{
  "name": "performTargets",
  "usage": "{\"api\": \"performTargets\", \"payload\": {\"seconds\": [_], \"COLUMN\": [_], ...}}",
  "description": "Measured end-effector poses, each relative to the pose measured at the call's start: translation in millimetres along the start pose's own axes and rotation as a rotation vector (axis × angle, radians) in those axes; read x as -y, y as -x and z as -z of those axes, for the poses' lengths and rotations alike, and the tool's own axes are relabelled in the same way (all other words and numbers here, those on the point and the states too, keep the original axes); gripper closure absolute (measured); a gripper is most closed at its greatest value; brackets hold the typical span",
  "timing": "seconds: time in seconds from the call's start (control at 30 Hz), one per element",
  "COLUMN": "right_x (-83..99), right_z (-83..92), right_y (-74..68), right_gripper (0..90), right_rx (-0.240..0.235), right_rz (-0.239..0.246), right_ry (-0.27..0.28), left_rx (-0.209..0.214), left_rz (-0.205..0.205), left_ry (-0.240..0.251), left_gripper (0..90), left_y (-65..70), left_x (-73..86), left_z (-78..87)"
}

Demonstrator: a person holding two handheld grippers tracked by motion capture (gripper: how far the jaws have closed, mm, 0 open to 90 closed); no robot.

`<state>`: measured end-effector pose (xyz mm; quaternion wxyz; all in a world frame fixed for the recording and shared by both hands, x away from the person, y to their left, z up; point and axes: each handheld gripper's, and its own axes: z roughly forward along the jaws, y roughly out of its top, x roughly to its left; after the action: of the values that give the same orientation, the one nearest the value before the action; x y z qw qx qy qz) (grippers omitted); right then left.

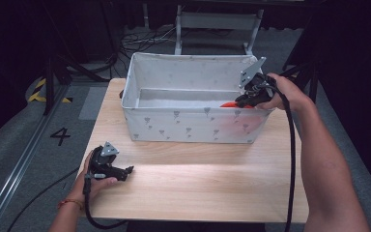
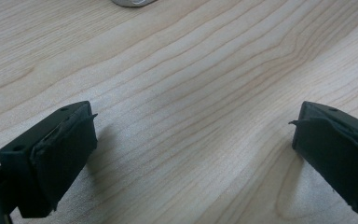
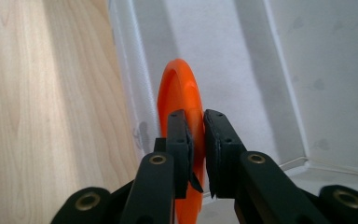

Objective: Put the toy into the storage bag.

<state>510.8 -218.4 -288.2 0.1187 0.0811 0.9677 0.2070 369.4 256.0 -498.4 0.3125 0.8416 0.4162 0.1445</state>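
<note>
A dark room with cables on a grey floor lies behind the pale wooden surface (image 1: 198, 183), and a white fabric bin (image 1: 193, 126) printed with small grey marks stands on the far half of that surface. The bin serves as the landmark here. At the bin's right end, the right gripper (image 1: 244, 102) reaches over the rim from the person's right hand, its grey plate tilted above the bin's far right corner. Its fingers (image 3: 179, 140) are clenched on an orange disc (image 3: 179, 88), gripping it by the edge so that it stands on edge between them. In the right gripper view the disc is inside the bin, just beside the bin's near wall, with the bin's pale floor beyond it and the wood grain outside that wall. In the high view the disc (image 1: 228, 104) shows as a strip of orange low inside the bin's right end, and an orange tint glows through the front wall below it.

The left gripper (image 1: 125, 170) rests low over the surface well in front of the bin's left end, held in the person's left hand. Its fingers (image 2: 60, 154) are spread wide apart with bare wood between them, grasping nothing
</note>
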Motion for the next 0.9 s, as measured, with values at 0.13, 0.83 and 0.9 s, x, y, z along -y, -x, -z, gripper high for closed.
{"api": "performTargets", "payload": {"seconds": [0.13,0.83,0.9], "right_x": [-3.3,-5.0,-4.4], "right_z": [-4.0,-18.2,-18.3], "right_y": [-0.6,12.0,13.3], "right_gripper": [81.1,82.5,82.8], "right_rx": [-0.019,-0.030,-0.023], "right_rz": [0.005,-0.061,-0.072], "right_ry": [-0.036,-0.066,-0.060], "left_rx": [-0.001,-0.001,-0.002], "left_rz": [-0.003,-0.003,-0.003], "left_ry": [0.001,0.001,0.001], "left_gripper": [0.1,0.1,0.1], "left_y": [-0.2,-0.2,-0.2], "left_x": [-0.2,-0.2,-0.2], "left_z": [-0.2,-0.1,-0.1]}}
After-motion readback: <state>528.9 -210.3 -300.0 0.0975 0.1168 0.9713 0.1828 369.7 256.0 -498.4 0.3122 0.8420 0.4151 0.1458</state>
